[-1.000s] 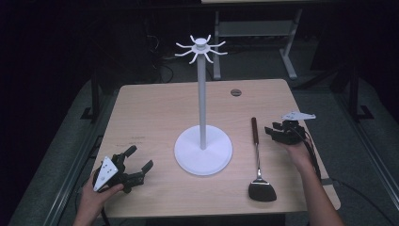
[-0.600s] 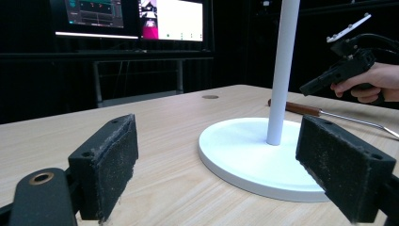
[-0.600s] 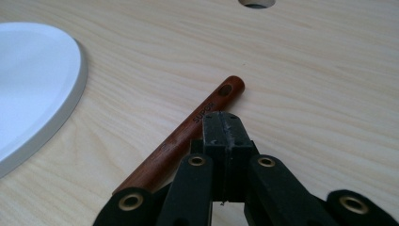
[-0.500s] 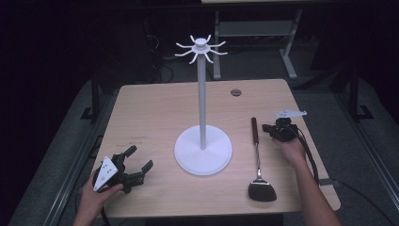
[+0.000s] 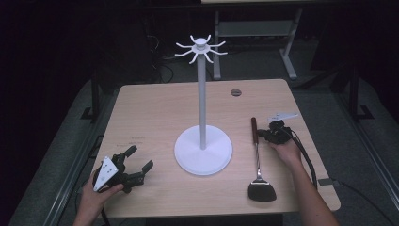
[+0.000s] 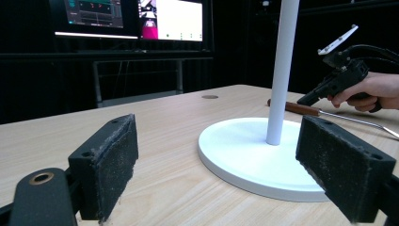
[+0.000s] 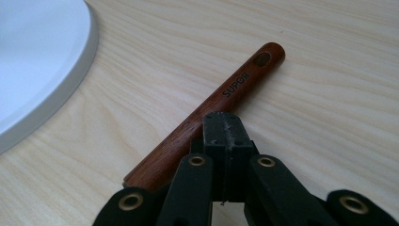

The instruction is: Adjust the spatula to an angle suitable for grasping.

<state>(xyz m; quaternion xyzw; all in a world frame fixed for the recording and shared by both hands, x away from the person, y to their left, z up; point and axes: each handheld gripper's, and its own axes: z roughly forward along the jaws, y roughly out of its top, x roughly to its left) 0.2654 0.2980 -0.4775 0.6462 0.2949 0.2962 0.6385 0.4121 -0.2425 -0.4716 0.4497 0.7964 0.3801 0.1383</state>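
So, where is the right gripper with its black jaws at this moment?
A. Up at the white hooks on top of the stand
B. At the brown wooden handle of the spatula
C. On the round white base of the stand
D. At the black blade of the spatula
B: the right gripper, jaws together, sits at the brown wooden handle of the spatula, away from the black blade and the stand's round white base.
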